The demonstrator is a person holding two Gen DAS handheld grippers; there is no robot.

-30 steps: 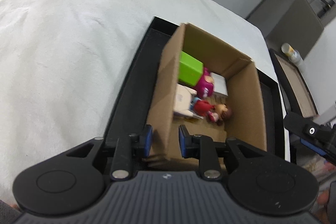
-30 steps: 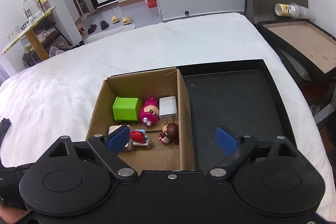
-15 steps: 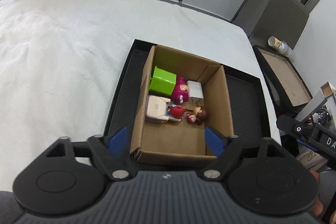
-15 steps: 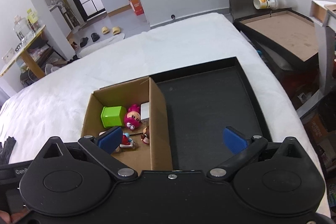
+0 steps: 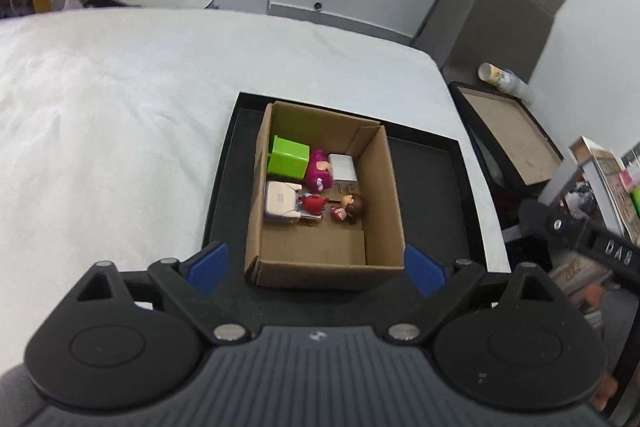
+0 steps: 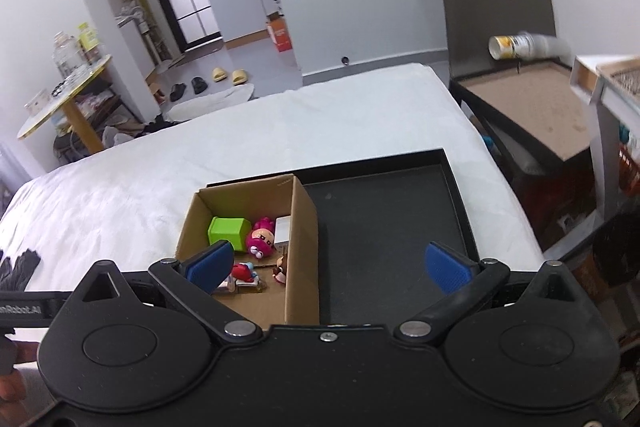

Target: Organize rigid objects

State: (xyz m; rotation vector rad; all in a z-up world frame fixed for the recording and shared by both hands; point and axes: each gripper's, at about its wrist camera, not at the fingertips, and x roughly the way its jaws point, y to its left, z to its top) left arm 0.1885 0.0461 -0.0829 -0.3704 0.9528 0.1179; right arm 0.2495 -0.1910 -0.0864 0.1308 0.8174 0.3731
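A white bed (image 5: pixel 120 115) carries a black tray (image 5: pixel 436 195). On the tray's left part stands an open cardboard box (image 5: pixel 384 195). Inside the box lie a green block (image 5: pixel 289 157), a pink doll (image 5: pixel 318 169), a white charger (image 5: pixel 343 167) and smaller figures. The left gripper (image 5: pixel 316 269) and right gripper (image 6: pixel 328 263) hang above the box, fingers spread wide, holding nothing.

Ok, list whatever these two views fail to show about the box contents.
- Right wrist view: the white charger is half hidden behind the cardboard box wall.
- Right wrist view: the left fingertip covers the beige item.
- Left wrist view: the small figures are too small to identify.
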